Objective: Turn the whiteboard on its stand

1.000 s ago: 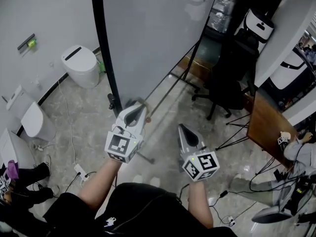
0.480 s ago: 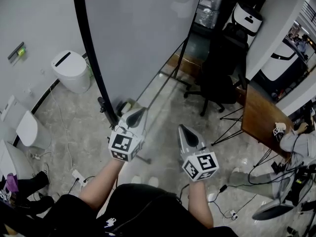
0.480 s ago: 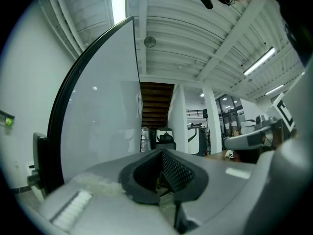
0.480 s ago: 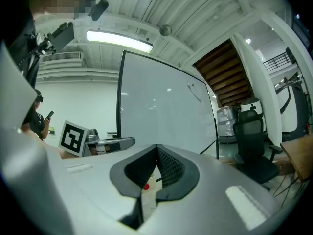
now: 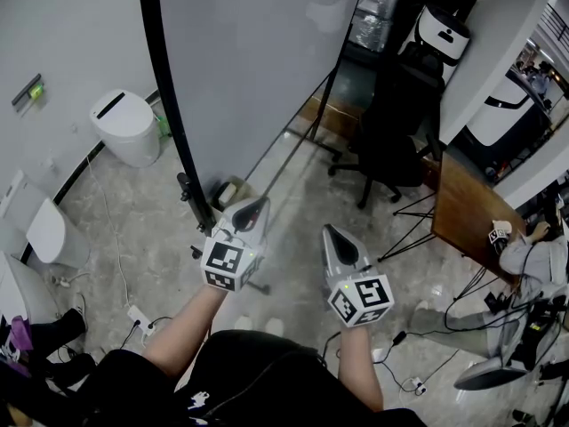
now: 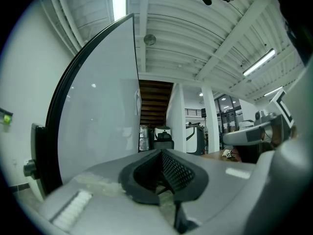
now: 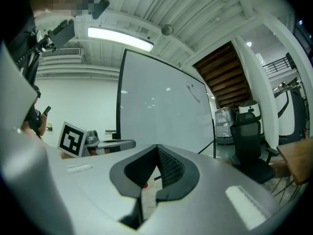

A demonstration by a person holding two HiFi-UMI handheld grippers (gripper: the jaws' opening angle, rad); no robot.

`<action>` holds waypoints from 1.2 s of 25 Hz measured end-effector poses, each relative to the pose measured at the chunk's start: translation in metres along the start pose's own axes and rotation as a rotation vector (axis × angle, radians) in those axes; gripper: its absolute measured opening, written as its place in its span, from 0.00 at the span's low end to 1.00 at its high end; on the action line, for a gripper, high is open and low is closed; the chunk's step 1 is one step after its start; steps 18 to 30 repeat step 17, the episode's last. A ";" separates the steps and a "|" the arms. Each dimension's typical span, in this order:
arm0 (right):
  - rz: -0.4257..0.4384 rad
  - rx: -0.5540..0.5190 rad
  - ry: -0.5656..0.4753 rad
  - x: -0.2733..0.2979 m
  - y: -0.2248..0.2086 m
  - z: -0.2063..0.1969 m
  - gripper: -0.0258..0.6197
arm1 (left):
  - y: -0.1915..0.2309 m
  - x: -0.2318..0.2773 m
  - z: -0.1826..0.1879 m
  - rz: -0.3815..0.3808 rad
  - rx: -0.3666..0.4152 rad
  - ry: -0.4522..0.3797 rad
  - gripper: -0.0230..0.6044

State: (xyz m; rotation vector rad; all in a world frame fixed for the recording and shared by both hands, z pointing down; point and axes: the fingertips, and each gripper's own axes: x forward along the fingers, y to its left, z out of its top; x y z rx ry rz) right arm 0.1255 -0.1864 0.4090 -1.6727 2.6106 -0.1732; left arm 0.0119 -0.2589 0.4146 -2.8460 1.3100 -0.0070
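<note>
The whiteboard (image 5: 258, 60) stands tall ahead of me, its black frame edge (image 5: 169, 105) on the left and its stand's foot (image 5: 197, 205) on the floor. My left gripper (image 5: 252, 208) is shut and empty, its tip just right of the stand's foot and low before the board. My right gripper (image 5: 331, 232) is also shut with nothing in it, further right and clear of the board. In the left gripper view the board (image 6: 98, 111) rises close ahead of the closed gripper (image 6: 164, 173). The right gripper view shows the board (image 7: 161, 111) beyond the shut gripper (image 7: 156, 168).
A white round bin (image 5: 124, 127) stands by the wall on the left. A black office chair (image 5: 391, 149) and a wooden table (image 5: 462, 221) are on the right, with a person (image 5: 533, 256) beside it. Cables and a power strip (image 5: 138, 314) lie on the floor.
The head view has swung, so the board's black edge now sits further left in the picture. My left gripper has edged slightly right. Both grippers stay shut.
</note>
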 end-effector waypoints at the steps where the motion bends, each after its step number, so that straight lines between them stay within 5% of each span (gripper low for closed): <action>1: 0.000 -0.003 0.001 -0.001 0.001 0.000 0.05 | 0.001 -0.001 0.001 0.000 0.000 -0.003 0.04; 30: -0.012 -0.020 0.003 0.004 0.015 0.001 0.05 | 0.010 -0.012 0.002 -0.002 -0.005 -0.005 0.04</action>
